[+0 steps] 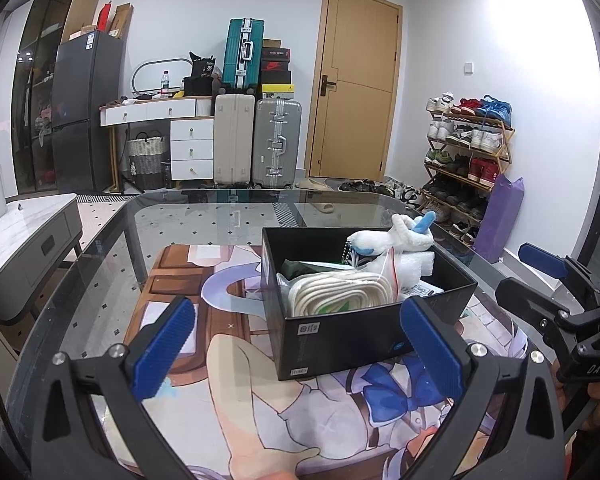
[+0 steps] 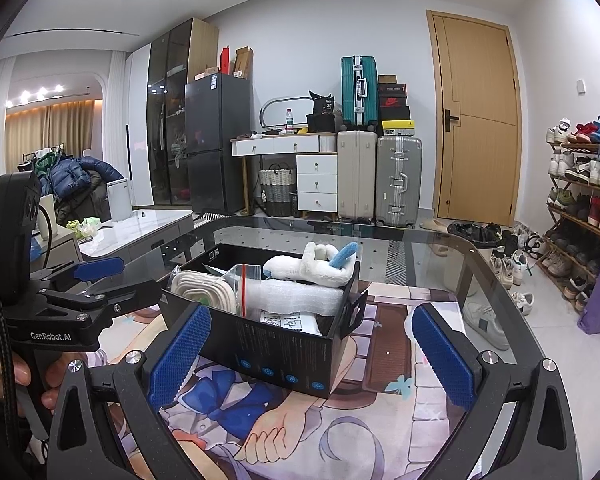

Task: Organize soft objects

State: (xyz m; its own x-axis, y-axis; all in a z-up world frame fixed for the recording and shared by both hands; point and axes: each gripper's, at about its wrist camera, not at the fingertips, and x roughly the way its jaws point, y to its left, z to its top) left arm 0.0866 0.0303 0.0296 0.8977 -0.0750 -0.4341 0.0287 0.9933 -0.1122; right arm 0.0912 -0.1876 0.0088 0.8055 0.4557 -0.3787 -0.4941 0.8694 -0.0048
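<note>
A black open box (image 1: 340, 340) (image 2: 276, 356) stands on an anime-print mat on a glass table. In it lie a white plush toy with blue parts (image 1: 396, 236) (image 2: 320, 266), a coiled cream rope in a zip bag (image 1: 340, 290) (image 2: 204, 286) and a white foam roll (image 2: 296, 298). My left gripper (image 1: 300, 344) is open and empty, just before the box's near wall. My right gripper (image 2: 312, 352) is open and empty, also near the box. Each gripper shows at the side of the other's view.
The printed mat (image 1: 204, 360) covers the near part of the glass table (image 1: 204, 216). Beyond stand suitcases (image 1: 256, 140), a white drawer desk (image 1: 180, 136), a fridge (image 1: 84, 112), a wooden door (image 1: 356, 80) and a shoe rack (image 1: 468, 152). A grey side table (image 1: 24, 240) is at left.
</note>
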